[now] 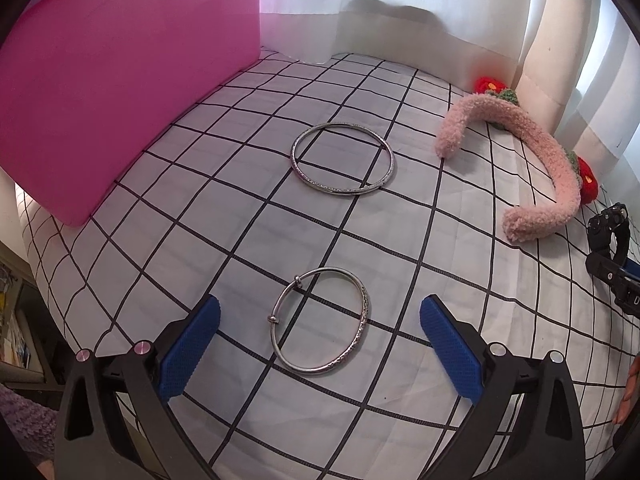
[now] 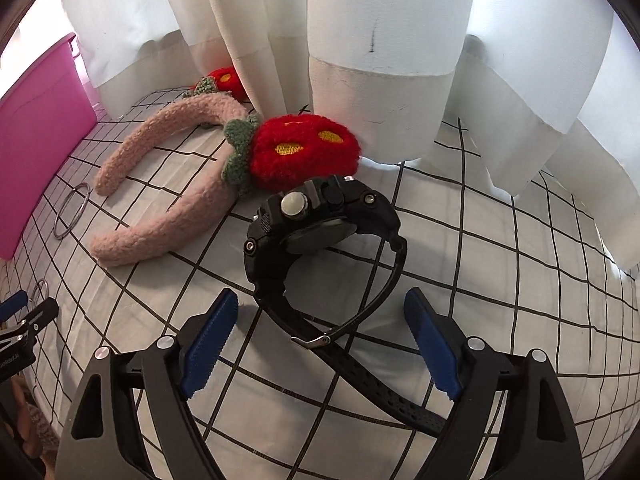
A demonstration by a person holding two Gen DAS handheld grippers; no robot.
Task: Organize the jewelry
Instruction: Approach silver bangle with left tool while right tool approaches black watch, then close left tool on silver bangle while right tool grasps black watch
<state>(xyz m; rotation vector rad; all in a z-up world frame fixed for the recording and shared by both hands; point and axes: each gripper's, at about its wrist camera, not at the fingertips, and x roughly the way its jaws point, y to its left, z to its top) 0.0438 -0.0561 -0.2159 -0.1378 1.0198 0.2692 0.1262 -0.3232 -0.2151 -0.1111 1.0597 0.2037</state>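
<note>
In the left wrist view my left gripper [image 1: 320, 312] stands open over a silver bangle with small beads [image 1: 320, 322], which lies flat on the checked cloth between the blue pads without touching them. A second plain silver bangle [image 1: 343, 160] lies farther off. In the right wrist view my right gripper [image 2: 322, 308] is open around a black wristwatch [image 2: 320, 228] standing on its side, its strap [image 2: 360, 384] trailing toward the right finger. The pads do not press on it. The watch and the right gripper also show at the right edge of the left wrist view.
A pink storage box [image 1: 120, 80] stands at the left on the checked cloth [image 1: 200, 220]. A fluffy pink headband [image 2: 168, 184] with red knitted strawberries [image 2: 304, 152] lies beyond the watch. White curtains [image 2: 380, 40] hang along the far edge. The table's left edge drops off near the box.
</note>
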